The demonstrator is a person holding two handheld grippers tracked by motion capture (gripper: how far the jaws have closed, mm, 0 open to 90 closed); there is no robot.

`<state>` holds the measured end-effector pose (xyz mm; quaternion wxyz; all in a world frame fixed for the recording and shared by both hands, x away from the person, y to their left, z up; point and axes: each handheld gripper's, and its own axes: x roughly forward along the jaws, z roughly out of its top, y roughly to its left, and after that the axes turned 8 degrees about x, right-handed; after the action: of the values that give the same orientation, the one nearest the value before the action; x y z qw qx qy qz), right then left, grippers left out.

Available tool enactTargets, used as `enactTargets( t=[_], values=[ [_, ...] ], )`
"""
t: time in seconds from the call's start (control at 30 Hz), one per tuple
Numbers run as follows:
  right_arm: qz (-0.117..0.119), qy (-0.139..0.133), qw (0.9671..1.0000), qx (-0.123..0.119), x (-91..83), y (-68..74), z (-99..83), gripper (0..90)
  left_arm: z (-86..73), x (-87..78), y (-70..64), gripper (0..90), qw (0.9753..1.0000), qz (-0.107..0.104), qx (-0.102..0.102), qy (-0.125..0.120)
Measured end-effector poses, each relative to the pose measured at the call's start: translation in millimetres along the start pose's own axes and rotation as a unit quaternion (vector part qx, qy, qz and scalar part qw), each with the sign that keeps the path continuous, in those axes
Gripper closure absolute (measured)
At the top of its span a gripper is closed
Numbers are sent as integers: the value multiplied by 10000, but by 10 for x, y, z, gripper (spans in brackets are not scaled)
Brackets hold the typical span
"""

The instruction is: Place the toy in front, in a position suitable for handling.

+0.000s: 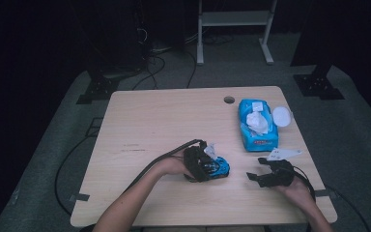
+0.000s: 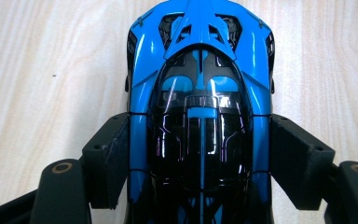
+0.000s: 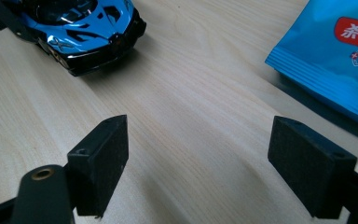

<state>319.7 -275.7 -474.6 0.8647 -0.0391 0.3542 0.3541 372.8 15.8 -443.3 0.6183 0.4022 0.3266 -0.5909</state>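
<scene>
Currently the toy car (image 2: 200,116) is clamped across its body by the left gripper (image 2: 200,154), both pads being seen pressed against the blue flanks in the left gripper view. In the high view the toy car (image 1: 217,166) is located on the table (image 1: 149,116) near the front edge, roughly at its middle, with the left gripper (image 1: 198,163) over it. Whether the wheels are resting on the wood or lifted just clear cannot be told.

The right gripper (image 3: 198,158) is held wide apart with nothing between its jaws; bare wood is seen between them. In the high view the right gripper (image 1: 270,175) is placed to the right of the car, apart from it, and just in front of the blue wipes pack (image 1: 257,125). A white lid (image 1: 281,116) is noted beside the pack's far right corner.

Risks judged from this position:
- The car body is glossy and tapers towards the nose, so the pads could slide forward along it if the grip is loosened or the car is tilted; a drop onto the table would follow.
- A white scrap (image 1: 209,150) is seen just behind the left gripper, and could be dragged along if it is caught.
- If the open gripper is brought in to take the car, the nose (image 3: 116,44) could be knocked before it is gripped, twisting the car in the pads.
- The pack edge (image 3: 326,79) lies near the right jaw and could be snagged on a sideways swing.
</scene>
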Motion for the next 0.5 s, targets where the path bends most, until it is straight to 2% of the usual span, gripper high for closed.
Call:
enactTargets(
  t=[0.5],
  values=[
    [4, -15, 10000, 5, -3, -4, 1, 196, -12, 66, 8, 278, 9999, -107, -24, 63]
  ],
)
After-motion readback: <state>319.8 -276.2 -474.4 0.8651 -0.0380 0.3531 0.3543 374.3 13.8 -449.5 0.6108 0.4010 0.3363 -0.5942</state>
